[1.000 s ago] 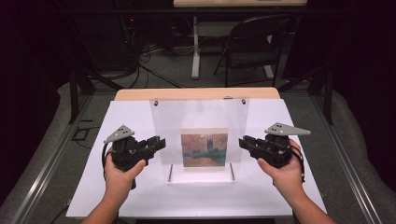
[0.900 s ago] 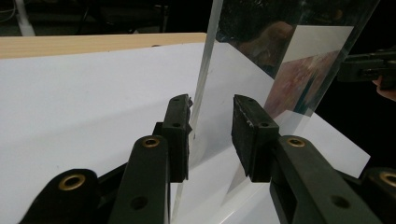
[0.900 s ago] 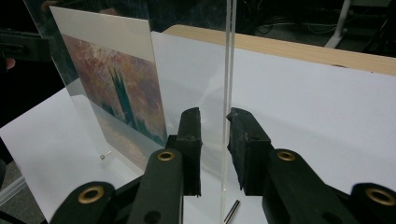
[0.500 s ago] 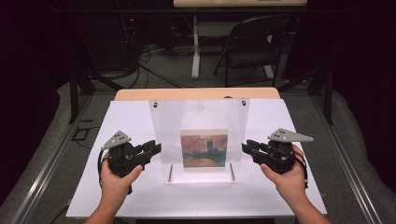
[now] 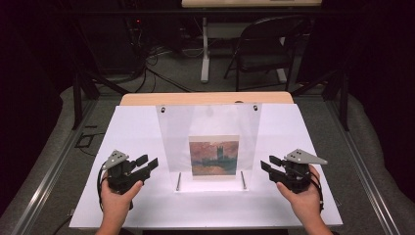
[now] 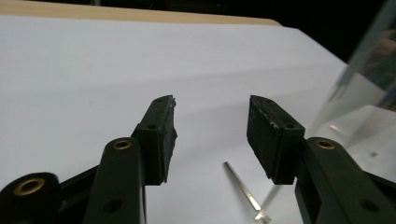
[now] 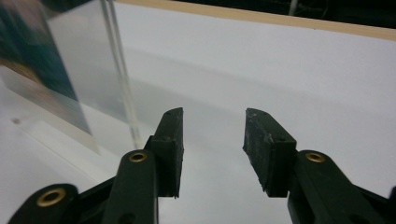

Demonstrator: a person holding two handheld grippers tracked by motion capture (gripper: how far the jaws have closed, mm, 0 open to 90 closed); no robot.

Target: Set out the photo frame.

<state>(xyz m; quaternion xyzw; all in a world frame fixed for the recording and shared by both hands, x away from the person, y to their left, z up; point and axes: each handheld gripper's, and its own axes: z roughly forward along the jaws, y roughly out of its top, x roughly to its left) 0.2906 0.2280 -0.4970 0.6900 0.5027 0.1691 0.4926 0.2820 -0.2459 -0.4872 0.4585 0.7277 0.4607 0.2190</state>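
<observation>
- Black jaws of the left gripper (image 5: pixel 149 163) stand spread apart with nothing between them; we hold it at the near left of the table, aimed toward the stand.
- Our right gripper (image 5: pixel 266 163) mirrors it at the near right, jaws likewise parted and empty, aimed inward at the stand.
- Between the two grippers, apart from both, we see a clear acrylic stand (image 5: pixel 210 127) on the white table cover (image 5: pixel 137 132). Its sheet leans away from us, long axis running from the near base up toward the far edge.
- A painting print (image 5: pixel 214 155) sits low on the sheet, facing us, wider than it is tall.
- Two metal pins (image 5: pixel 178 181) lie on the base, pointing near to far.
- Beyond the table we see a folding chair (image 5: pixel 266 49) on the floor.
</observation>
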